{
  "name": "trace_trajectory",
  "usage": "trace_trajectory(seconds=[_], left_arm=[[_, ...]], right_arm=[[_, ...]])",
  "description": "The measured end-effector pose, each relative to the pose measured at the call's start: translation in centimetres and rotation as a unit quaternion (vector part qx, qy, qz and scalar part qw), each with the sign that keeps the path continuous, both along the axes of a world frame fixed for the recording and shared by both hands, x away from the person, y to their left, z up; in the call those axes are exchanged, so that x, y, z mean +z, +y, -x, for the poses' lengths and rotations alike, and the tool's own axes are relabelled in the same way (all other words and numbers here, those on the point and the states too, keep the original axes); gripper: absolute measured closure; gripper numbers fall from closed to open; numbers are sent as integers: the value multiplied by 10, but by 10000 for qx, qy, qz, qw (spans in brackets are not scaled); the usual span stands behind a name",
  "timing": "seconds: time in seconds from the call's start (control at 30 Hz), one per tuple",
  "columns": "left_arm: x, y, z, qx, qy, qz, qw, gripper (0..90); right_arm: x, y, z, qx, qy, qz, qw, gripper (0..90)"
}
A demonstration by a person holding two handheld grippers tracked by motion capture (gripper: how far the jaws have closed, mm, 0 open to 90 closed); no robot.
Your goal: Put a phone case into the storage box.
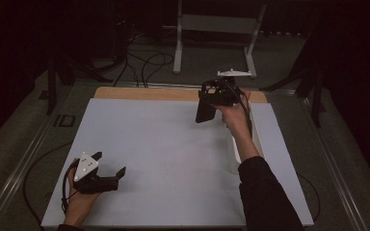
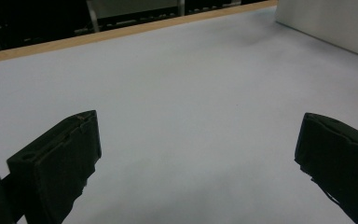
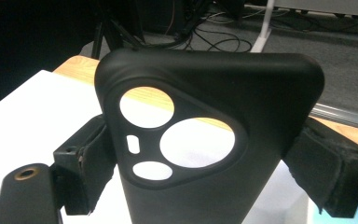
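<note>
While your right tongs [image 3: 200,158] clamp the black phone case [image 3: 214,116] aloft, left tongs [image 2: 196,158] gape wide, idle; placement remains.

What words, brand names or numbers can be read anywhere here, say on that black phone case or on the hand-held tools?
None can be read.
The phone case held in the right tool is plain black, with camera cut-outs and no print.
The left tool and its grey plate show holes but no lettering.
The white table sheet is blank.

Black grippers [image 1: 110,169] — padded jaws, grey three-cornered plates [image 1: 85,166], trailing black cables; dark sleeve [image 1: 265,195].
</note>
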State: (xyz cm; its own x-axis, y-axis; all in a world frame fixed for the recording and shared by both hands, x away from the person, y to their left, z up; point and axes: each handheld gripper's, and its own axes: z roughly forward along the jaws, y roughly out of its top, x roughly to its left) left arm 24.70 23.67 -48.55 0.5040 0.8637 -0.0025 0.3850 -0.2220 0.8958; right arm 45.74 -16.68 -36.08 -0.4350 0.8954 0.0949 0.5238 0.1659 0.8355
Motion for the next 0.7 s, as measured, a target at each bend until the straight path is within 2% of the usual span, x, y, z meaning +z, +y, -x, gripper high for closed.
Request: trace_trajectory(seconds=[0.7], left_arm=[[0,-1,0,3,-4,3,10000,7]], right_arm=[[13,-36,-4,-534,-88,87,9985,144]])
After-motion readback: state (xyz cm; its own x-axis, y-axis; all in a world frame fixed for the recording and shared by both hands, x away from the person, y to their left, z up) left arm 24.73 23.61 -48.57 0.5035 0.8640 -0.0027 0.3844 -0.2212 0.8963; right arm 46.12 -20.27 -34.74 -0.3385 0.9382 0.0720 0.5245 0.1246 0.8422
